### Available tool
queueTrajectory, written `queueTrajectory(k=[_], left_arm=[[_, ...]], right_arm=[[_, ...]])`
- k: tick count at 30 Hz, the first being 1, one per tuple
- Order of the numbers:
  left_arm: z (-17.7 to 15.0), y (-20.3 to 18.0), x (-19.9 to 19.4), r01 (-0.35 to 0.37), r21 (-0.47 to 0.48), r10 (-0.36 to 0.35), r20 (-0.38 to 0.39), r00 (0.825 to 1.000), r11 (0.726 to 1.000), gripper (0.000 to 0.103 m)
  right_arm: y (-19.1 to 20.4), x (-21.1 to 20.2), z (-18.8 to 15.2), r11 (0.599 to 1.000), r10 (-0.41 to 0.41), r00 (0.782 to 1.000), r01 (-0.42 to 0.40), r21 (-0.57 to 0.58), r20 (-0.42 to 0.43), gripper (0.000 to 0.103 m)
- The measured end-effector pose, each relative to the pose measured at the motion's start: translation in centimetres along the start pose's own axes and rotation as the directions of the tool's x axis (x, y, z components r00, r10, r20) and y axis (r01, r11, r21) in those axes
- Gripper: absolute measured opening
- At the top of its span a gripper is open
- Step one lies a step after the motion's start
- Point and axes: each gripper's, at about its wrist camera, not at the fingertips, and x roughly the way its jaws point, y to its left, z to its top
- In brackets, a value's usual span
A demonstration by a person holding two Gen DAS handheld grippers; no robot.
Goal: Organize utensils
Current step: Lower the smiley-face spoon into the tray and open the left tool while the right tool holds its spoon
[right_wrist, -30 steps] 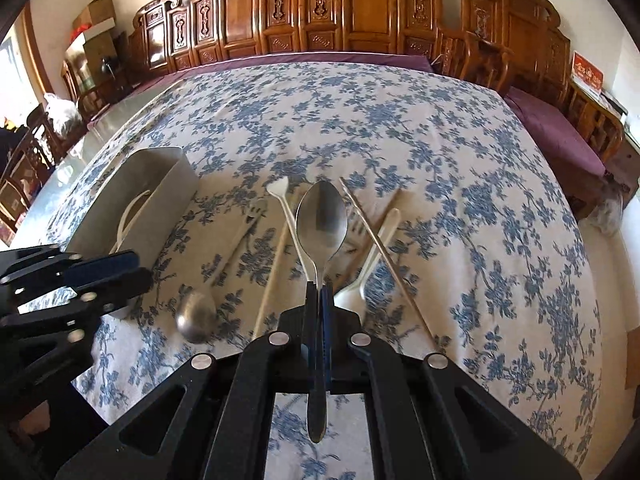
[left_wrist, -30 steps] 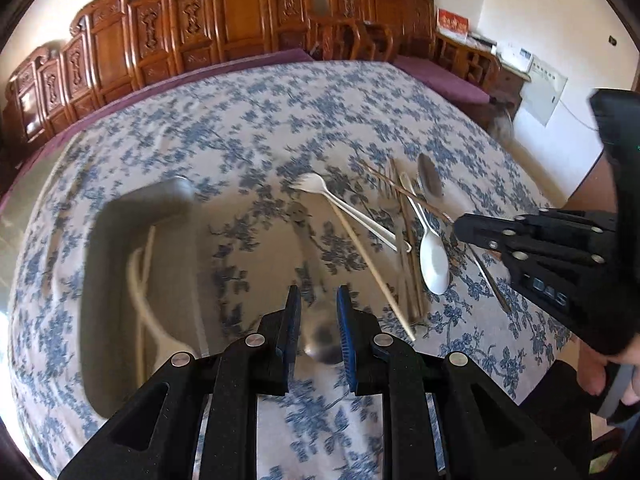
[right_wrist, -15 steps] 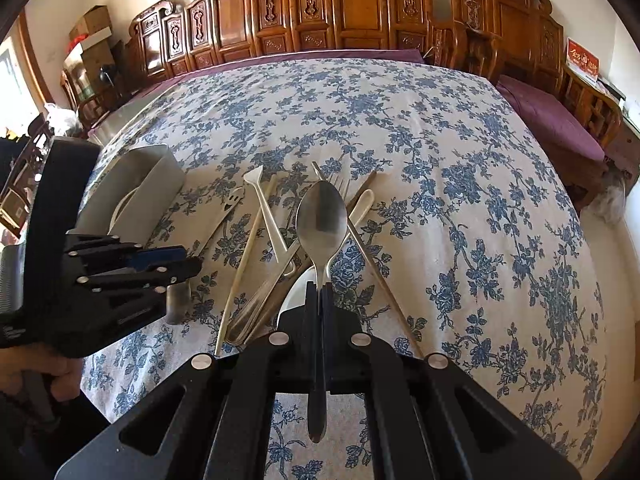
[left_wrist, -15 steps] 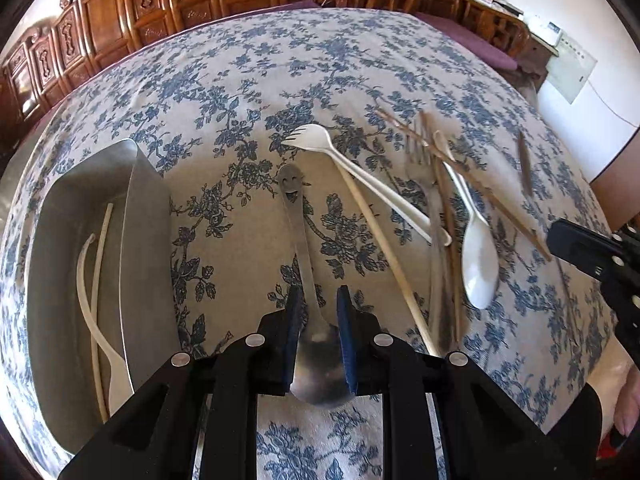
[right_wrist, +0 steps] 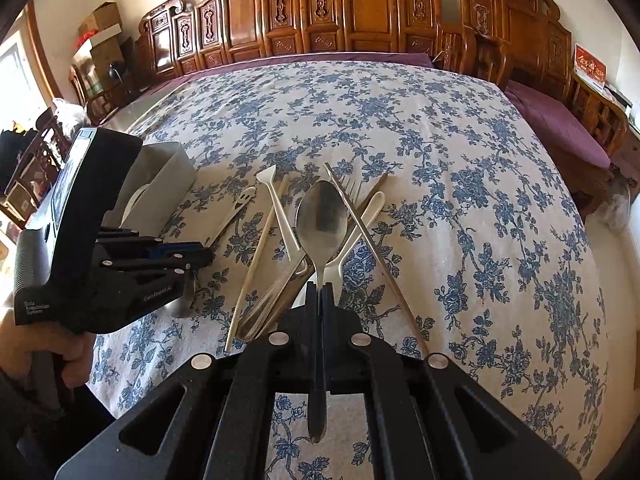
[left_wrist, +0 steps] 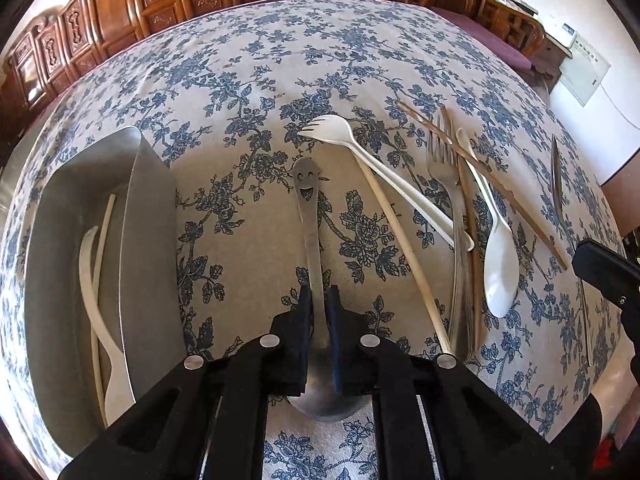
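Lowered, left claw (left_wrist: 318,300) pinches smiley-faced steel spoon's (left_wrist: 307,200) slim handle.

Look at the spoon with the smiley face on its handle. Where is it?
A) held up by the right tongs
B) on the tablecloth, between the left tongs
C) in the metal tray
B: the smiley spoon lies on the tablecloth, its neck between the left tongs.

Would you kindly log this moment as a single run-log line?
left gripper: just closed on smiley spoon, lying on tablecloth | right gripper: shut on metal spoon, held up | tray: white utensils inside
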Motion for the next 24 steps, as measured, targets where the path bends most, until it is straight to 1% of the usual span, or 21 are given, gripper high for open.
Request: queueTrajectory(k=[5, 8, 15, 18, 24], left_arm=[[-0.6, -0.4, -1.0, -0.01, 0.032, 0.01, 0.029, 1.0, 0.999, 0.005], [-0.9, -0.4, -1.9, 0.005, 0.038, -0.007, 0.038, 0.999, 0.999, 0.005], [-1.7, -0.5, -5.4, 0.002, 0.069, -0.009, 0.102, 0.995, 0.998, 0.005], [-1.6, -0.1, -7.0, 0.008, 0.067, -0.017, 0.129, 0.992, 0.998, 0.005], [-1.4, 1.6, -9.9, -0.005, 0.055, -0.005, 0.18, 0.984, 0.998, 0.005]], right_arm=[[0.3, -0.3, -0.1, 1.0, 0.002, 1.0, -0.002, -0.012, 0.004, 0.004], [0.3, -0.6, 0.1, 1.0, 0.008, 1.0, -0.008, -0.011, 0.012, 0.004], [1.0, -1.5, 0.5, 0.999, 0.024, 0.999, -0.023, -0.029, 0.03, 0.004], [1.4, -1.8, 0.7, 0.999, 0.034, 0.999, -0.032, -0.035, 0.037, 0.003], [2.6, -2.6, 1.2, 0.997, 0.054, 0.997, -0.052, -0.053, 0.055, 0.004]])
